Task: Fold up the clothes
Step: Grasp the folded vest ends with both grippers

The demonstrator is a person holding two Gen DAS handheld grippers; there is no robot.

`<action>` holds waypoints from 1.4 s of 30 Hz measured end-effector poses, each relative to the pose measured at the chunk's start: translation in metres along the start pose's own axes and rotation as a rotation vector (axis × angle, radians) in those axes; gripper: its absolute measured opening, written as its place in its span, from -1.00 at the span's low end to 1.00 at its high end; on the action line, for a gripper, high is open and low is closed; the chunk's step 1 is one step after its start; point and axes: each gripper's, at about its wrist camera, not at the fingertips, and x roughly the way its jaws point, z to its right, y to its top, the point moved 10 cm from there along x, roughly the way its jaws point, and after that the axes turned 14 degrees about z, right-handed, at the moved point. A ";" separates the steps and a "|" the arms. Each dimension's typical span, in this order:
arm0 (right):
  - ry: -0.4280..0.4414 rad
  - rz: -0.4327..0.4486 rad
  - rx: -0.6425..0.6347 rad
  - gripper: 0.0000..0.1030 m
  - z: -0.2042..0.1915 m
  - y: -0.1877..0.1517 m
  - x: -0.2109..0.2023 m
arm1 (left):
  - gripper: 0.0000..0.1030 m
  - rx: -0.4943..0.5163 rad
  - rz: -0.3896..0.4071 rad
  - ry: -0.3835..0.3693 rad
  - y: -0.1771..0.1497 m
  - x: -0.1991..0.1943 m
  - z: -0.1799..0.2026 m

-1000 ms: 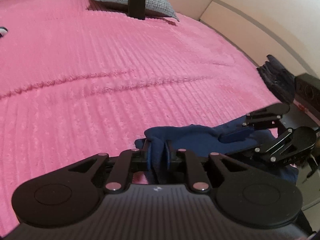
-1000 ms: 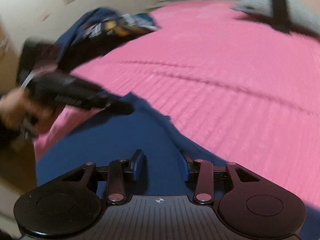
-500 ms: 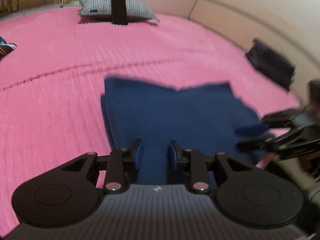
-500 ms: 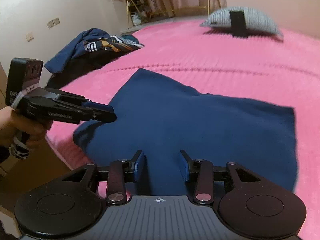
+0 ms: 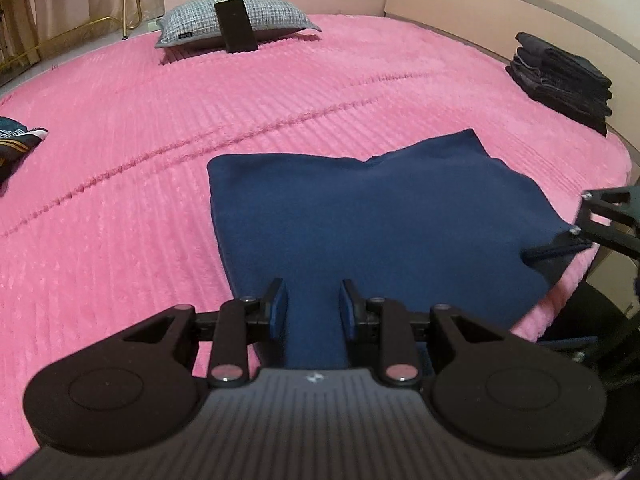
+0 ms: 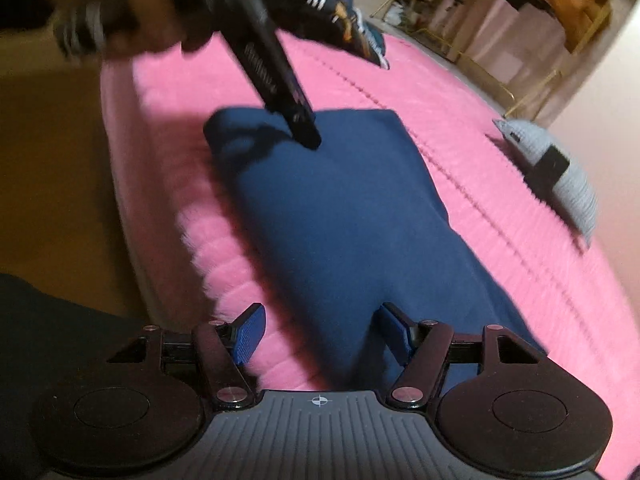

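While both grippers hang over the near edge of the pink bedspread (image 5: 120,184), the navy garment (image 5: 360,216) lies flat ahead of them, spread across the cover. In the left wrist view, the left gripper (image 5: 313,308) has its fingers parted with nothing between the pads; the navy cloth starts right under the tips and runs forward and to the right of them. At the right edge of that view, the right gripper (image 5: 560,246) reaches in over the garment's near right corner, where a small dark fold of cloth sits beside its tip; most of that tool is cut off by the frame. The right wrist view is blurred by motion, yet the right gripper's blue pads (image 6: 250,334) are plainly spread wide and bare, the garment lying below and ahead of them. Beyond them the left gripper (image 6: 308,136) slants down with its tip on or just above the far corner of the cloth; whether it touches cannot be told.

Far left of the left gripper, a bundle of patterned clothes (image 5: 18,140) is partly cut off. Straight ahead and far off, a grey checked pillow (image 5: 236,22) carries a dark rectangular object (image 5: 236,26) propped on it. Far right, a stack of folded dark clothes (image 5: 560,80) sits near the bed's edge.
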 end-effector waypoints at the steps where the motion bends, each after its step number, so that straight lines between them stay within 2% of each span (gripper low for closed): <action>1: -0.008 -0.011 -0.032 0.25 -0.002 -0.001 0.005 | -0.53 0.002 -0.003 0.000 0.000 0.000 0.000; 2: -0.024 -0.017 -0.047 0.16 -0.002 -0.003 0.006 | -0.53 0.006 -0.005 0.002 0.001 -0.001 0.000; 3: -0.040 -0.023 -0.062 -0.10 -0.001 -0.004 0.006 | -0.52 0.012 -0.006 0.005 0.001 -0.002 0.000; 4: -0.053 -0.029 -0.074 -0.23 0.000 -0.005 0.007 | -0.49 0.018 -0.006 0.007 0.001 -0.003 0.001; 7: -0.035 -0.029 -0.038 -0.38 0.005 -0.003 0.006 | -0.30 0.040 0.000 0.013 0.002 -0.008 0.003; 11: -0.021 -0.028 -0.008 -0.39 0.015 -0.005 0.008 | 0.08 0.078 0.015 0.017 0.006 -0.019 0.006; 13: -0.018 -0.026 0.006 -0.39 0.018 -0.006 0.006 | 0.17 0.097 0.024 0.011 0.008 -0.027 0.009; 18: -0.019 -0.027 0.025 -0.38 0.018 -0.004 0.001 | 0.17 0.189 -0.002 -0.001 0.005 -0.037 0.019; 28: -0.014 -0.029 0.040 -0.38 0.015 -0.003 0.000 | 0.18 0.236 -0.022 -0.025 -0.001 -0.038 0.027; 32: -0.006 -0.029 0.060 -0.38 0.017 -0.002 0.000 | 0.18 0.282 -0.015 -0.011 -0.004 -0.038 0.030; 34: 0.002 -0.027 0.086 -0.39 0.019 -0.001 -0.002 | 0.18 0.367 0.028 -0.003 -0.004 -0.044 0.039; 37: 0.011 -0.023 0.164 -0.45 0.028 0.006 -0.005 | 0.21 0.593 0.087 -0.003 -0.014 -0.055 0.063; 39: 0.015 -0.018 0.228 -0.46 0.037 0.011 -0.009 | 0.21 0.769 0.089 0.009 -0.027 -0.054 0.078; 42: 0.020 -0.010 0.305 -0.46 0.050 0.020 -0.014 | 0.21 0.946 0.075 0.016 -0.042 -0.042 0.094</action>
